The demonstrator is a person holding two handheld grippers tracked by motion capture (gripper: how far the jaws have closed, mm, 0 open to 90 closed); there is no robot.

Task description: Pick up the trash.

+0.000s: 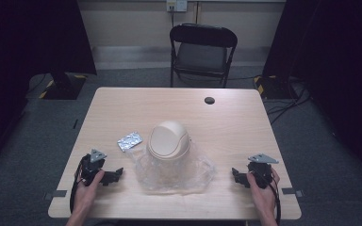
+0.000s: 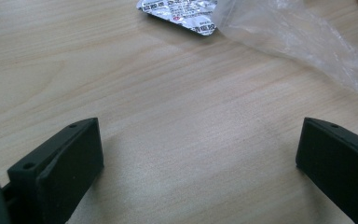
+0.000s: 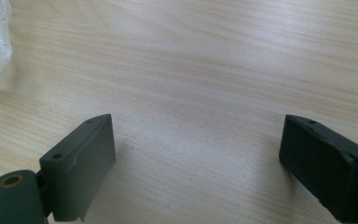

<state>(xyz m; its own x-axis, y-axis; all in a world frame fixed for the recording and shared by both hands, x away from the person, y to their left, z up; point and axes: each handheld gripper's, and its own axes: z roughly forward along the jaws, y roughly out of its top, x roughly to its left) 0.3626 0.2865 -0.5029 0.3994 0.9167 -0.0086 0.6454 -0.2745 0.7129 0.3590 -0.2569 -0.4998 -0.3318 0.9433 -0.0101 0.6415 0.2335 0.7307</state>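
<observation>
Both tools rest low at the near edge of the light wooden table (image 1: 122, 101), each held in one of the person's hands. Left black two-jaw gripper (image 1: 114, 175) sits at the near left, pointing inward toward the table's middle; its jaws stand spread wide, with bare wood between them and nothing held. Right black two-jaw gripper (image 1: 235, 176) sits at the near right, likewise pointing inward, jaws spread wide over bare wood, nothing held.

Between the two grippers, and apart from both, lies a crumpled clear plastic bag (image 1: 174, 172), spread flat on the table. On the far part of this bag stands a small beige domed bin with a swing lid (image 1: 168, 139), upright, near the table's centre. Just left of the bin lies a silver foil blister pack (image 1: 130, 140), flat, its near corner at the edge of the bag; in the left gripper view the pack (image 2: 182, 11) lies ahead of the jaws.

Farther on, a small dark round cap (image 1: 209, 100) sits in the tabletop near its far edge. Beyond the table stands a black folding chair (image 1: 202, 52).
</observation>
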